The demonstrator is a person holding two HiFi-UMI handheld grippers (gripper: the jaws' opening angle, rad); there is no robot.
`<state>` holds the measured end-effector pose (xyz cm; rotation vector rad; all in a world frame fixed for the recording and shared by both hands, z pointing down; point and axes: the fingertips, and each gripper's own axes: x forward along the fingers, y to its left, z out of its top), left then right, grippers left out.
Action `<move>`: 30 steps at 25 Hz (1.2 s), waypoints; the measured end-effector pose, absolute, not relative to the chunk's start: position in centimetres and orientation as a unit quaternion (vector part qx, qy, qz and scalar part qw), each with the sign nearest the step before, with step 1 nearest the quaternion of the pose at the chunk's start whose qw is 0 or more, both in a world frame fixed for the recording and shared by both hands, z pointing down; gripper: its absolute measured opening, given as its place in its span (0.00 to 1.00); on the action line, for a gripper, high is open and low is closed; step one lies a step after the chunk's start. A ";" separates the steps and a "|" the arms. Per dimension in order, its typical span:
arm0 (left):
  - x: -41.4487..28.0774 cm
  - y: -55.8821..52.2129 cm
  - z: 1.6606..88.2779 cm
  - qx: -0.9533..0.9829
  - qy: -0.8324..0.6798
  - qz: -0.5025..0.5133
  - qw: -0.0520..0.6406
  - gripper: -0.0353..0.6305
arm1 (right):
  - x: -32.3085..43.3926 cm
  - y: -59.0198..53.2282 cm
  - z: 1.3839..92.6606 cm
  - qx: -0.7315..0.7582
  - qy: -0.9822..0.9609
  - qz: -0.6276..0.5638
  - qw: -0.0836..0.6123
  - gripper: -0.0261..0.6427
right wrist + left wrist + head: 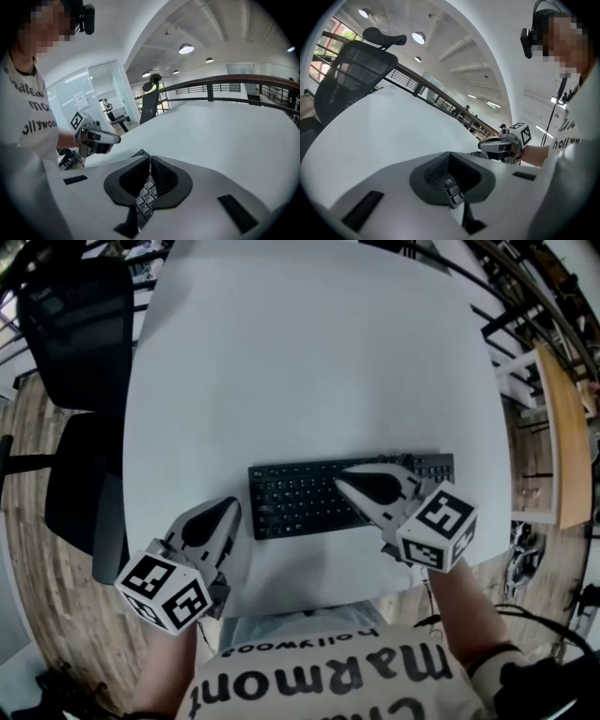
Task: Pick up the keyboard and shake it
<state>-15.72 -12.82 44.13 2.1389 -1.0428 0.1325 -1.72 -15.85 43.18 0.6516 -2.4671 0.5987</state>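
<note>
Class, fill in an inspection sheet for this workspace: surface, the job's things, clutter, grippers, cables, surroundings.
Surface: white table, holding only the keyboard.
Job's things: black keyboard, lying flat near the table's near edge.
Clutter: nothing seen.
Grippers: left gripper shut, empty, by the keyboard's left end; right gripper shut, empty, over the keys.
Cables: none on the table; a thin cable hangs at the person's chest.
Surroundings: black office chair at the table's far left; wooden floor.
</note>
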 end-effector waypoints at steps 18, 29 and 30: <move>-14.2 -13.1 46.5 0.776 -0.477 0.081 0.406 0.23 | -2.2 -17.4 49.3 -0.025 -0.873 0.162 0.459 0.28; -13.8 -12.2 48.5 0.780 -0.456 0.111 0.415 0.30 | -3.2 -17.0 51.9 -0.135 -0.806 0.260 0.514 0.28; -13.8 -12.0 48.6 0.781 -0.453 0.117 0.414 0.31 | -3.3 -16.9 52.0 -0.145 -0.800 0.266 0.518 0.27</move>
